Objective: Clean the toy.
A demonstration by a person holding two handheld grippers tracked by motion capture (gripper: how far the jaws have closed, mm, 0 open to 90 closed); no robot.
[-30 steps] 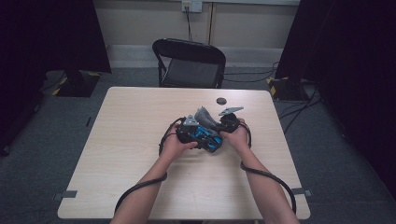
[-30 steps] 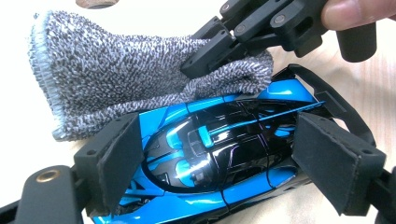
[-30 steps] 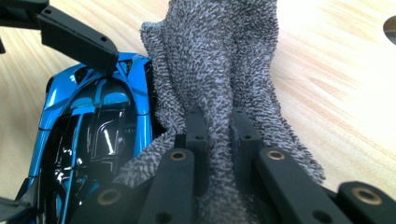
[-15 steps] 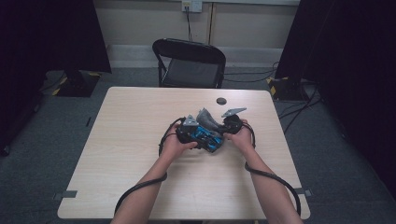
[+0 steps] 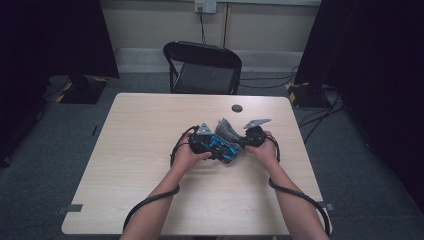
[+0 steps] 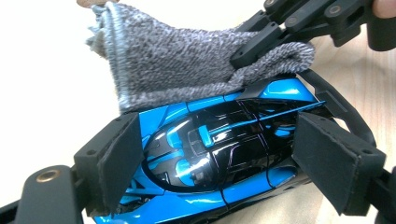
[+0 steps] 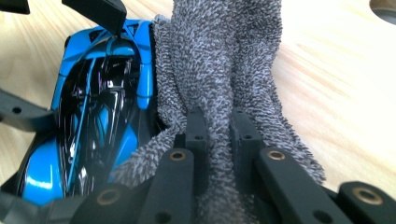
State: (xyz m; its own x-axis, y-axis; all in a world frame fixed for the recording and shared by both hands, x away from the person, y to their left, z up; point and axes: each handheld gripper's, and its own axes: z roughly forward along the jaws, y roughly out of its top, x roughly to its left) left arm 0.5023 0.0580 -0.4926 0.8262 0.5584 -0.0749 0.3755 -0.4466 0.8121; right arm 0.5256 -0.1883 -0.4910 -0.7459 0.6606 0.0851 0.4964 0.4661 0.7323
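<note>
Left claw (image 6: 210, 154) clamped on blue toy car (image 6: 219, 154), right claw (image 7: 217, 135) pinching grey cloth (image 7: 219, 60), car's nose covered.

black gripper (image 5: 227, 146) – brass screws, trailing cable

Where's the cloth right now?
High view: the cloth sits mid-table, pinched in the right gripper and draped against the blue toy car held by the left gripper.

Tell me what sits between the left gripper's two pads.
The blue and black toy car sits crosswise between the left gripper pads, seen in the left gripper view; the grey cloth lies against its far side.
</note>
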